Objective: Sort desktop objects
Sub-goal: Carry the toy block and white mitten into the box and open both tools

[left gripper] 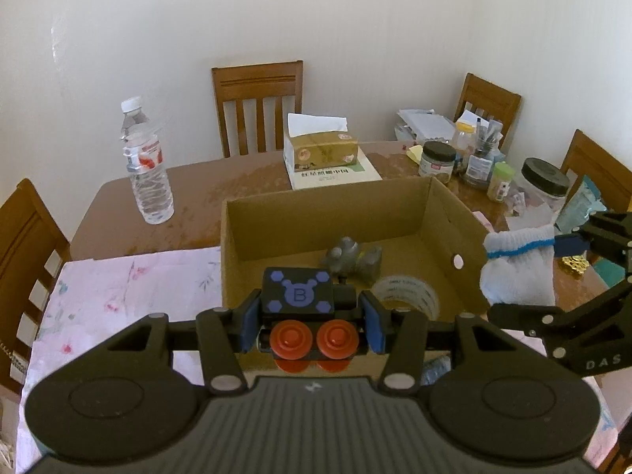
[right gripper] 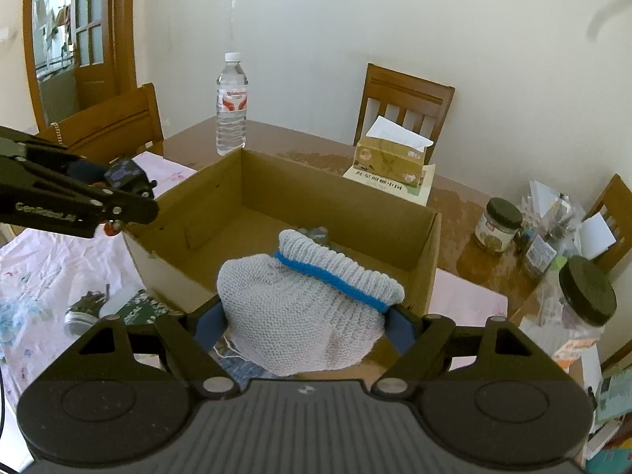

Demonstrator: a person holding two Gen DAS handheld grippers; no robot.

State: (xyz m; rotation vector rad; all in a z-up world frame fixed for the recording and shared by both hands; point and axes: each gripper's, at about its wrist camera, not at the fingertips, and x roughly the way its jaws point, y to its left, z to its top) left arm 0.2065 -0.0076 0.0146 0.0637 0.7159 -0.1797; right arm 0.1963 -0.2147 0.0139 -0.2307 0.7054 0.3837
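I'm carrying two things at once toward the box [left gripper: 446, 213]. My left claw [left gripper: 310, 326] is clamped on a black toy [left gripper: 298, 294] with blue hexagon marks and two red round knobs, pads pressing its sides. My right claw [right gripper: 306, 326] is gripping a white knit glove [right gripper: 304, 308] with a blue cuff band, bunched between the pads.

Key relation: the box is lying ahead of and below both claws, open top up, long axis running roughly left to right across the left wrist view. The toy is hanging over the near wall, about at the box's middle. The glove is sitting beside the right wall in the left view, near the rim; whether it is over the opening I can't tell. So I'm judging the left claw nearer to a drop.

Counts: one box, one toy, one glove. Inside the box: one grey figurine [left gripper: 349, 260], one tape roll [left gripper: 410, 296]. On the table [left gripper: 189, 181]: one bottle [left gripper: 146, 166], one tissue box [left gripper: 322, 150], several jars on the right, blurred.
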